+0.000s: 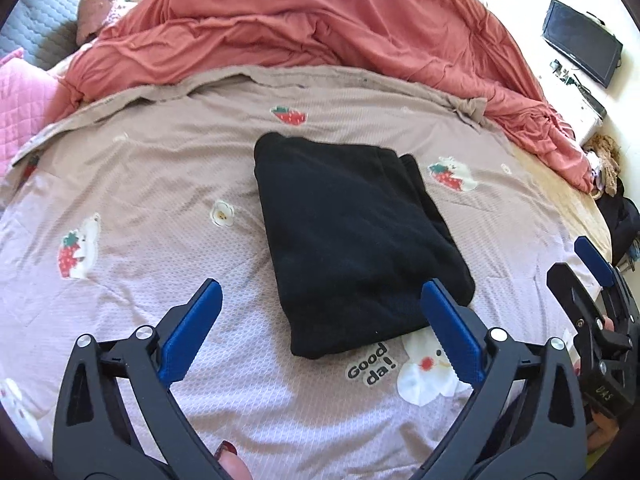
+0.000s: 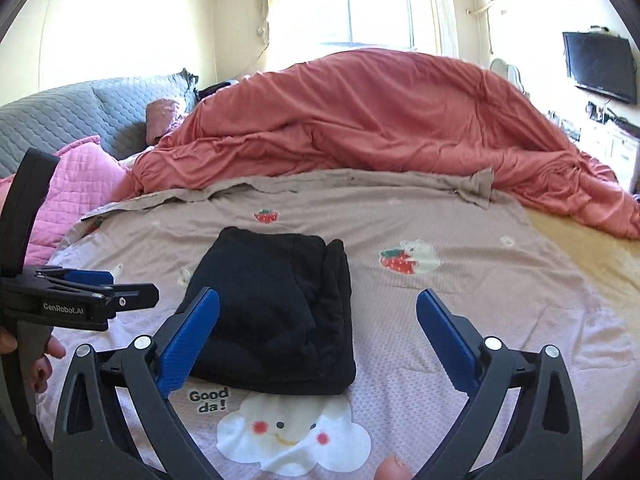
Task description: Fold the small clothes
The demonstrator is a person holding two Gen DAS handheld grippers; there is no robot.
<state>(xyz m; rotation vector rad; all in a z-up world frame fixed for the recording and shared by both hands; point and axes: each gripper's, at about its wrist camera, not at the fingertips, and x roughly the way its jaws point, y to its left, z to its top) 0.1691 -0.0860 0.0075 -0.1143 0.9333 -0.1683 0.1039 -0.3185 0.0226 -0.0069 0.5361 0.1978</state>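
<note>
A black garment [image 1: 352,236] lies folded into a thick rectangle on the printed bedspread [image 1: 140,184]; the right wrist view shows the same black garment [image 2: 276,312] left of centre. My left gripper [image 1: 320,292] hangs open above its near end, with nothing between the blue pads [image 1: 192,328]. My right gripper [image 2: 318,300] also stands open, above the garment's near right corner, holding nothing. Each view catches the other gripper at its edge: the right gripper [image 1: 592,264] at the far right, the left gripper [image 2: 100,292] at the far left.
A bunched coral duvet [image 2: 380,120] fills the far half of the bed. Pink and grey quilted pillows [image 2: 80,176] lie at the left. A dark television [image 2: 600,68] and a cluttered white unit stand at the right wall. A yellow sheet [image 2: 600,264] shows at the bed's right side.
</note>
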